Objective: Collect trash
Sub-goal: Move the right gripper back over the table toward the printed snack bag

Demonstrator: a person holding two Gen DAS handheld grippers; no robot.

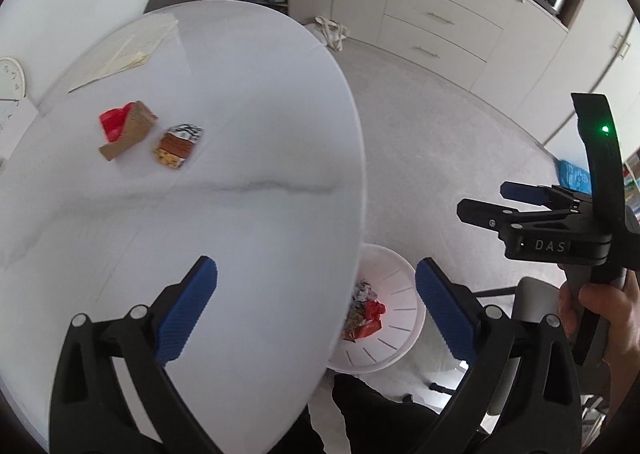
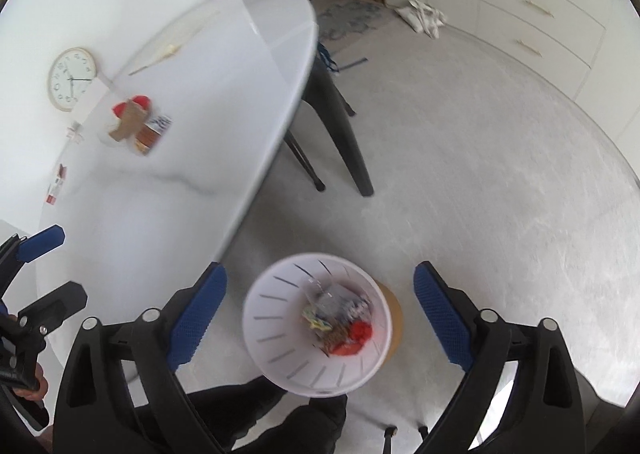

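Note:
A white slotted bin (image 2: 280, 306) stands on the floor by the table edge and holds several crumpled wrappers (image 2: 344, 322); it also shows in the left wrist view (image 1: 396, 286). On the white table (image 1: 240, 134) lie a red and brown cardboard wrapper (image 1: 126, 128) and a patterned brown packet (image 1: 178, 144), both blurred in the right wrist view (image 2: 138, 120). My left gripper (image 1: 316, 310) is open and empty above the table's near edge. My right gripper (image 2: 320, 318) is open and empty, right above the bin; it also shows in the left wrist view (image 1: 486, 202).
Papers (image 1: 120, 50) lie at the table's far side. A clock (image 2: 72, 78) leans on the wall. A dark chair (image 2: 332, 110) stands beyond the table. A drawer cabinet (image 1: 440, 18) and a cloth bag (image 1: 330, 30) are across the grey carpet.

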